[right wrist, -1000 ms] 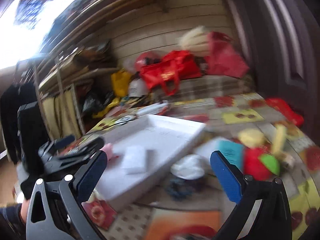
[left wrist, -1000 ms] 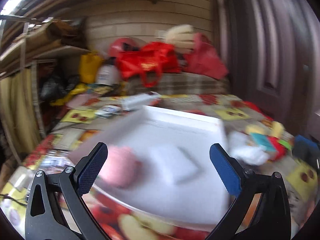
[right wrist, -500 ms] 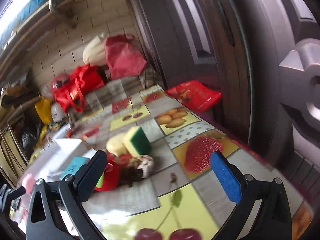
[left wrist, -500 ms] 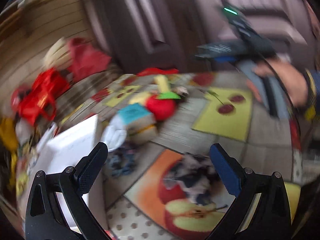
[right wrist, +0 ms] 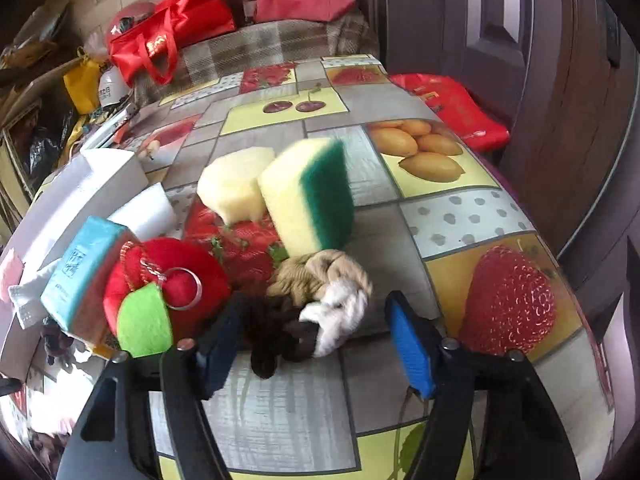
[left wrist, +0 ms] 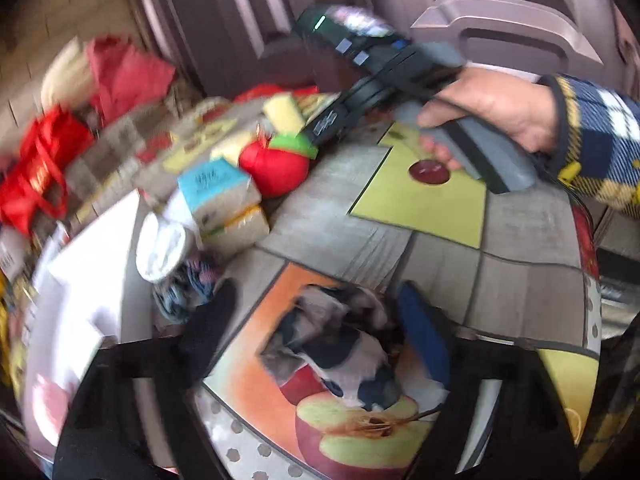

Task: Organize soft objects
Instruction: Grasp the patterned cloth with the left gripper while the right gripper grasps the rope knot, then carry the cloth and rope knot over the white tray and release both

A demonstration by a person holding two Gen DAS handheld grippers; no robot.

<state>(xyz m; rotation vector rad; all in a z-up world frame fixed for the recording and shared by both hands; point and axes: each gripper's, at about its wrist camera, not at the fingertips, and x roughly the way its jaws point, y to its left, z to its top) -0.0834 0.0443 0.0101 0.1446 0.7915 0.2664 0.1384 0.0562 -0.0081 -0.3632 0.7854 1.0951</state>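
On the fruit-patterned oilcloth table (right wrist: 460,216), two soft bundles are being approached at once. The left gripper (left wrist: 316,332) straddles a crumpled grey, white and navy cloth bundle (left wrist: 340,348) lying on the printed apple panel near the table's front edge; its jaws are closing with the cloth between them, and blur hides whether the pads press yet. The right gripper (right wrist: 316,344) brackets a knotted rope bundle of dark brown, beige and white strands (right wrist: 316,300) toward the table's right side, just in front of the upright yellow-and-green sponge (right wrist: 308,200); its jaws are also closing, with gaps showing on both sides. Both bundles look light and limp, likely to squash and sag, so gripping the thick middle seems safer than loose ends. The red plush apple with a green leaf (right wrist: 160,292) sits touching the rope's left. The white tray (right wrist: 80,188) at the left edge is partly cut off.
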